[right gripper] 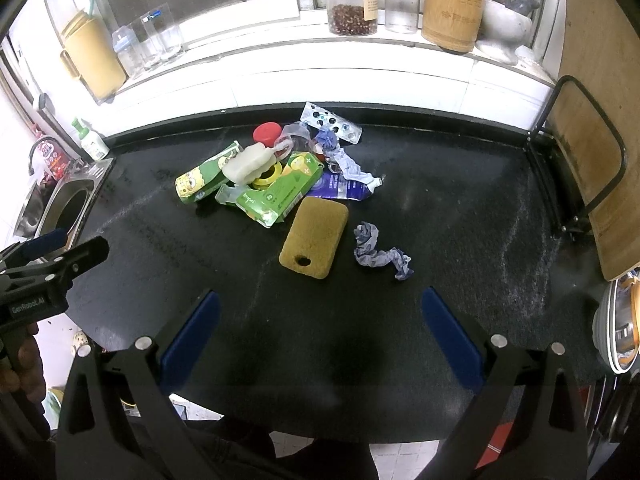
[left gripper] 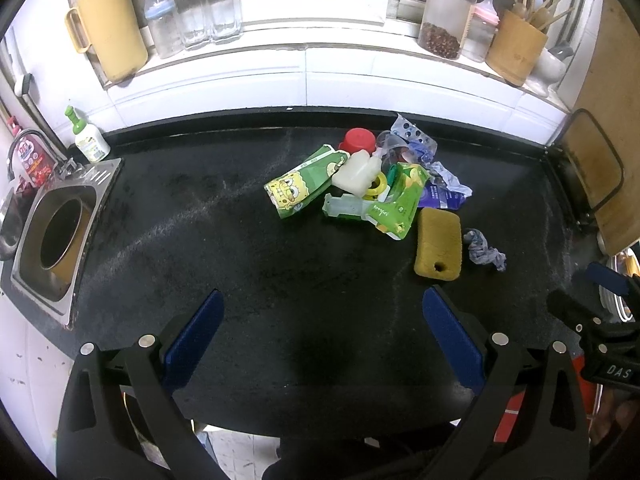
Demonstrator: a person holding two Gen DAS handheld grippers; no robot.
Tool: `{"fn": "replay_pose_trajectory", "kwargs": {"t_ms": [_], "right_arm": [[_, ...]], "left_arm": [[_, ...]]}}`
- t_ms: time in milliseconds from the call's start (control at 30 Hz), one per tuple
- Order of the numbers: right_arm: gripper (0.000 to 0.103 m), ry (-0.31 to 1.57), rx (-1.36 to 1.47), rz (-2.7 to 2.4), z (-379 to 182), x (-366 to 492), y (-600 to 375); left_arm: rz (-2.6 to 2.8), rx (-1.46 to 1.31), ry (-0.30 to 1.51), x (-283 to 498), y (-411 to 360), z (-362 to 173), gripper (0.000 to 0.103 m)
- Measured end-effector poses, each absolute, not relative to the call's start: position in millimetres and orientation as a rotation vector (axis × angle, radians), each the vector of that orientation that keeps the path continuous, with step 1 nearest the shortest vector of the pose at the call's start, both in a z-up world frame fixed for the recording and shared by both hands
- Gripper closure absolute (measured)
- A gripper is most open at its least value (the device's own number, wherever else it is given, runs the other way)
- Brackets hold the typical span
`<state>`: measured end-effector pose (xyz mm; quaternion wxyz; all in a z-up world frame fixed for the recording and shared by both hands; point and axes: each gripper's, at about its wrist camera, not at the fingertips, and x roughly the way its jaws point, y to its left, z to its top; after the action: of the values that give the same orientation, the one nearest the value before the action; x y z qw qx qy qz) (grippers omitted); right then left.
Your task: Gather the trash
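A pile of trash lies at the back of the black counter (left gripper: 240, 264): a green SpongeBob pouch (left gripper: 300, 184), a green wipes packet (left gripper: 400, 200), a white plastic bottle (left gripper: 358, 174), a red cap (left gripper: 357, 141), yellow tape (left gripper: 378, 188) and crumpled blue-white wrappers (left gripper: 436, 172). A yellow sponge (left gripper: 438, 244) (right gripper: 314, 236) and a crumpled blue tissue (left gripper: 484, 250) (right gripper: 380, 252) lie nearer. My left gripper (left gripper: 322, 312) is open and empty above the counter's front. My right gripper (right gripper: 320, 312) is open and empty, short of the sponge.
A round hole in a steel plate (left gripper: 60, 236) sits at the counter's left end, with a soap bottle (left gripper: 88, 138) behind. Jars, glasses and a utensil holder (left gripper: 516, 48) line the windowsill. A cutting board in a rack (left gripper: 600, 160) stands at the right.
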<state>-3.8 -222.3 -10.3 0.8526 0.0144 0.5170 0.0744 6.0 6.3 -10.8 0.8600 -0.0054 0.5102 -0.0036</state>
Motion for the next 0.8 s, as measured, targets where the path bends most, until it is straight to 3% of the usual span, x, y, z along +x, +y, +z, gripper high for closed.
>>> {"fn": "replay_pose_trajectory", "kwargs": {"t_ms": [800], "right_arm": [[0.006,1.088,0.032,0.159,-10.6,2.1,-223.3]], "left_arm": [[-0.013,-0.011,1.084,11.8,2.4,-13.0,0.006]]}}
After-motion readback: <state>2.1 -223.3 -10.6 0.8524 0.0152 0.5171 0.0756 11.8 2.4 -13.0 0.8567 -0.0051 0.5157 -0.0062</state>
